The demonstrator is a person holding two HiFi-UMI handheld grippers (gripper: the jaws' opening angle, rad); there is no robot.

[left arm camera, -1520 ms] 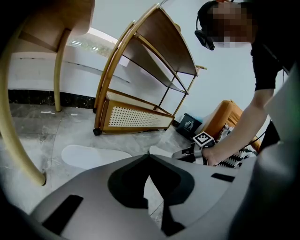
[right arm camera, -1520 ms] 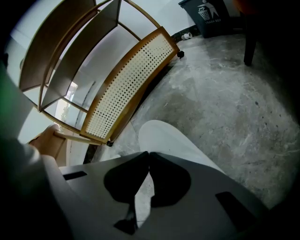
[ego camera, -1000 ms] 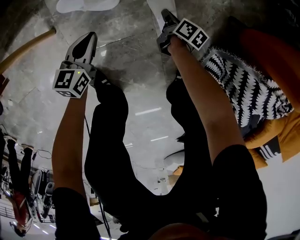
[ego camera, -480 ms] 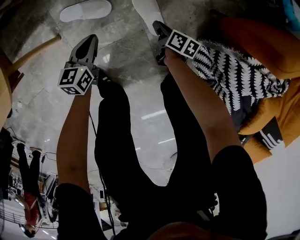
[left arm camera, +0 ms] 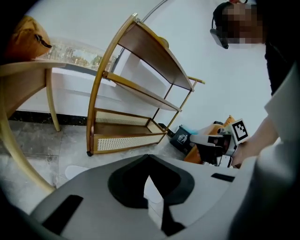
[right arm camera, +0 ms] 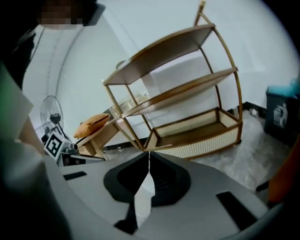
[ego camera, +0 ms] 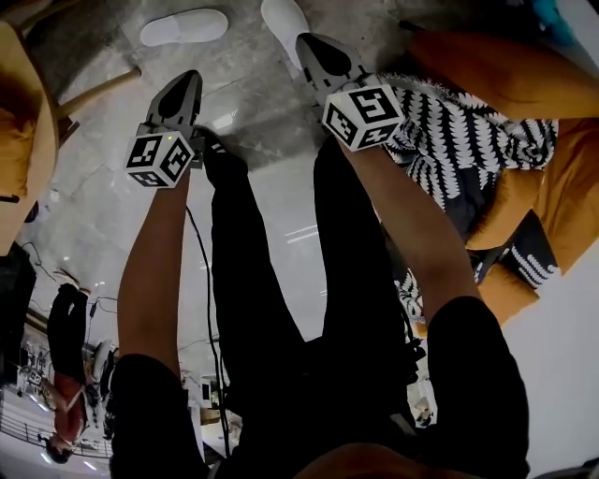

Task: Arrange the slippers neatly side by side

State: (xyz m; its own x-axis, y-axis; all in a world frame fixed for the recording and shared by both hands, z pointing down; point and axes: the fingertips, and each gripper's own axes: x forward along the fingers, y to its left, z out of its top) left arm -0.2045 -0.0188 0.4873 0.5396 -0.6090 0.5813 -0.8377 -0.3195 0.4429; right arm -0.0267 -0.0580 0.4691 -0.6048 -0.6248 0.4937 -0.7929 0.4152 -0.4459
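Two white slippers lie on the grey stone floor at the top of the head view, the left slipper (ego camera: 184,26) crosswise and the right slipper (ego camera: 284,18) pointing away, with a gap between them. My left gripper (ego camera: 186,79) hovers below the left slipper, shut and empty. Just below and right of the right slipper is my right gripper (ego camera: 306,43), also shut with nothing in it. In the left gripper view the left gripper (left arm camera: 149,157) has its jaws together, and a bit of white slipper (left arm camera: 73,170) shows on the floor. The right gripper (right arm camera: 149,153) shows closed jaws too.
A curved wooden shelf rack (left arm camera: 140,93) (right arm camera: 187,89) stands against the white wall ahead. Orange cushions with a black-and-white patterned throw (ego camera: 468,140) lie at the right. A wooden furniture leg (ego camera: 94,89) slants in at the left. My black-trousered legs (ego camera: 253,281) fill the middle.
The right gripper has drawn back off the right slipper toward me. Both slippers now show more fully at the top. The left gripper has hardly moved.
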